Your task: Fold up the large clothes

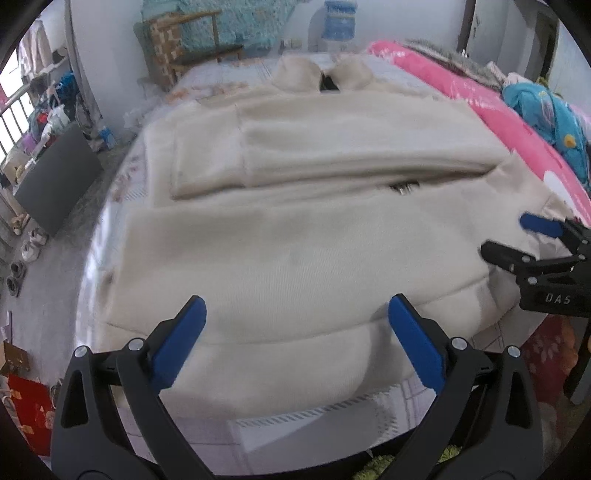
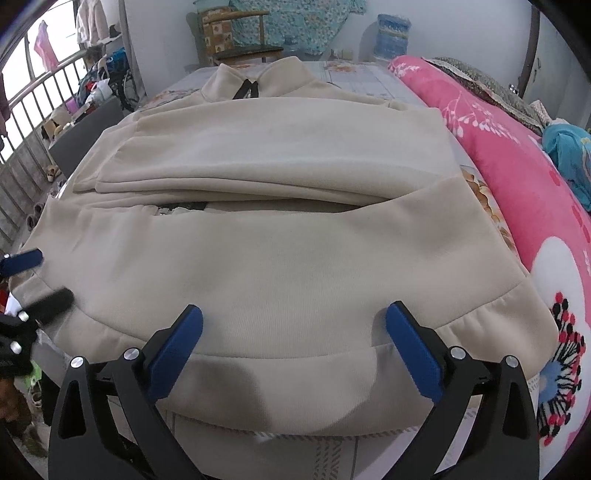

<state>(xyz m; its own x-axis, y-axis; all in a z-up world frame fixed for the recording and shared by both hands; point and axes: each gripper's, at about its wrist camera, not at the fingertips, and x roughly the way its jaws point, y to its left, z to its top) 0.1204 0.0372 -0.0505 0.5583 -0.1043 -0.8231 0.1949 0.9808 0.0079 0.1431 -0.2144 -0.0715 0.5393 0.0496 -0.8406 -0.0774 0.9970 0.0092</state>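
Observation:
A large cream sweatshirt (image 1: 295, 240) (image 2: 295, 258) lies flat on the bed, collar (image 2: 255, 83) at the far end and hem toward me. Its sleeves are folded across the chest into a layered band (image 2: 258, 177). My left gripper (image 1: 295, 306) hovers open over the left part of the hem, nothing between its blue pads. My right gripper (image 2: 294, 314) is open wide over the right part of the hem, also with nothing in it. Each gripper shows in the other's view: the right one (image 1: 517, 240) at the garment's right edge, the left one (image 2: 40, 280) at its left edge.
A pink floral blanket (image 2: 517, 184) runs along the bed's right side, with a blue cloth (image 1: 543, 110) on it. The patterned sheet (image 2: 362, 79) shows beyond the collar. A wooden chair (image 2: 240, 33) and water jug (image 2: 393, 33) stand behind. On the floor at left are a dark board (image 1: 55, 177) and shoes (image 1: 22, 258).

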